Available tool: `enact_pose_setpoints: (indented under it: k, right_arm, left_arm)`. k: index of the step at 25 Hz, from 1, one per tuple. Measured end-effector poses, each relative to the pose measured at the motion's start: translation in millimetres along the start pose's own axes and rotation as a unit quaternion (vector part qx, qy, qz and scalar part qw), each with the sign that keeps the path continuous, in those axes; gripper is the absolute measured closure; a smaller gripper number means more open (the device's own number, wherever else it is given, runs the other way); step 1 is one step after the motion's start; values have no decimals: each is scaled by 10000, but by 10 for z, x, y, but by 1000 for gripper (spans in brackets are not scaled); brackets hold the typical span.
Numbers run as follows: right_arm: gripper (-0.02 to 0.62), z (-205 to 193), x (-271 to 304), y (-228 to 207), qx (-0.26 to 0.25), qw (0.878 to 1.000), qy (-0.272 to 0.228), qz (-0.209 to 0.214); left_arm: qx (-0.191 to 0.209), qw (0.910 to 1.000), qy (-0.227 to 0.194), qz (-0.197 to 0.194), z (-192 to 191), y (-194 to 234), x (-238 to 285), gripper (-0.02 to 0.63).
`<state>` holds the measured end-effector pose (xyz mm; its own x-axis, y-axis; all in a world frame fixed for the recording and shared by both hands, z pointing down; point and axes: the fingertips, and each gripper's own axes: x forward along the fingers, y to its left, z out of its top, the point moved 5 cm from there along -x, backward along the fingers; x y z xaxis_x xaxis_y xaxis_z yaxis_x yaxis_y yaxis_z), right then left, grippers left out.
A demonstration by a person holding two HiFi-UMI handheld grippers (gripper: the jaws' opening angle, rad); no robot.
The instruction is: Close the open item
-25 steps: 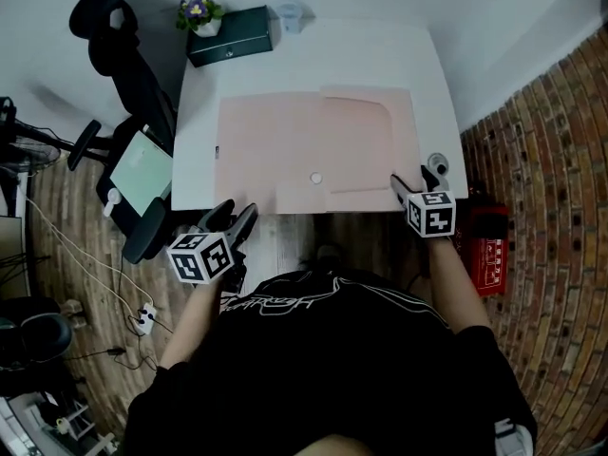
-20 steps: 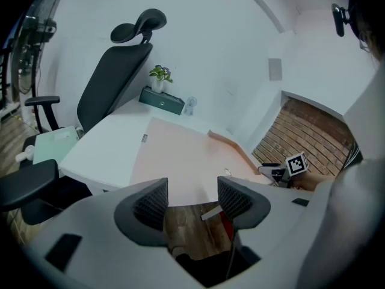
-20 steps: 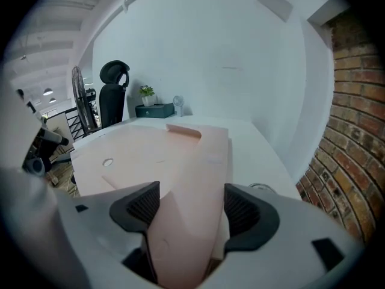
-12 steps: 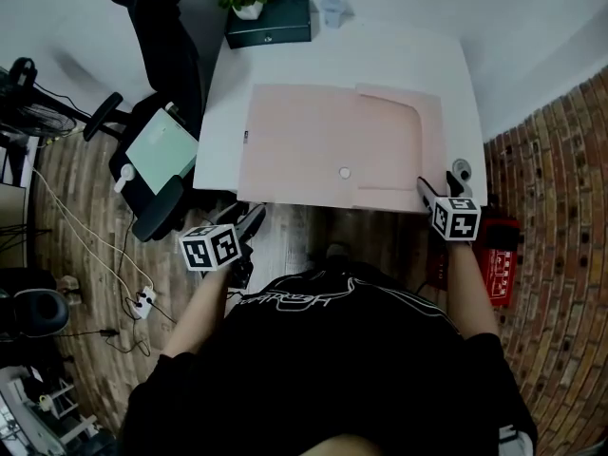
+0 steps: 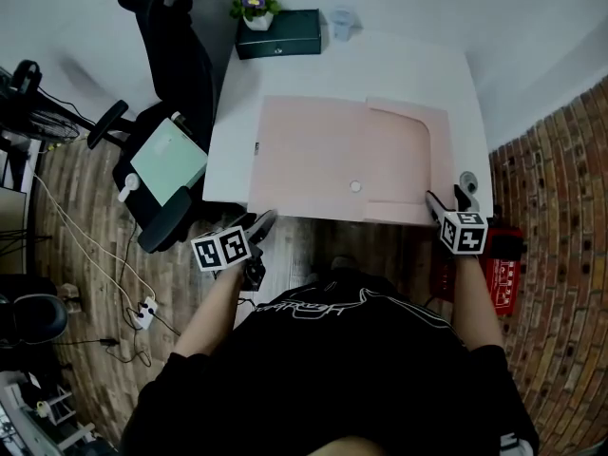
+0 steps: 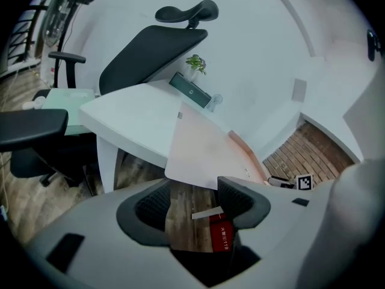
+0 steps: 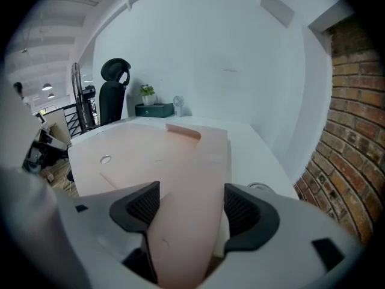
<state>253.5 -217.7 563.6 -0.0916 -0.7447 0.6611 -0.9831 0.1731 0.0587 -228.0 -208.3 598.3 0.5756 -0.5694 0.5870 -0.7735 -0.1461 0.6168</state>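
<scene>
A pink folder (image 5: 323, 155) lies open and flat on the white table (image 5: 399, 65), its narrower right flap (image 5: 404, 155) spread out and a small round clasp (image 5: 355, 186) near its front edge. My right gripper (image 5: 447, 199) is at the folder's front right corner. In the right gripper view the pink folder (image 7: 162, 152) runs between the open jaws of the right gripper (image 7: 186, 206). My left gripper (image 5: 258, 224) hangs open just off the table's front edge, over the floor. In the left gripper view the left gripper (image 6: 192, 200) holds nothing and the folder (image 6: 201, 146) lies ahead.
A dark green box (image 5: 278, 33), a potted plant (image 5: 253, 3) and a clear cup (image 5: 342, 22) stand at the table's far edge. A round fitting (image 5: 467, 180) sits near the right corner. A black office chair (image 5: 176, 55) stands left. A brick wall (image 5: 560, 207) and a red object (image 5: 499, 264) are right.
The head view has shifted, so the table sits more to the right and lower. Both grippers keep about the same places at the table's front edge; the left's tips are slightly nearer it.
</scene>
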Motion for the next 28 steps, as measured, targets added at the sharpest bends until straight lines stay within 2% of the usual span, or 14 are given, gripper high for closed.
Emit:
enact_pose_setpoints:
  k: [3, 7, 16, 22, 28]
  right_arm:
    - [264, -25, -5, 14, -13, 9999, -119, -35]
    - [264, -24, -10, 25, -55, 9999, -127, -61]
    - [264, -9, 13, 24, -103, 9999, -85, -94]
    - [264, -17, 8, 28, -44, 9999, -34, -96]
    - [264, 5, 19, 42, 20, 10000, 34, -55]
  left_arm:
    - [-236, 9996, 5, -123, 2, 51, 74, 347]
    - [-160, 9995, 74, -270, 6, 31, 137, 354]
    - [-246, 9970, 38, -737, 6, -25, 186, 463]
    - [-56, 9975, -58, -707, 94, -158, 98, 495]
    - [115, 9975, -353, -596, 245, -420, -73, 508]
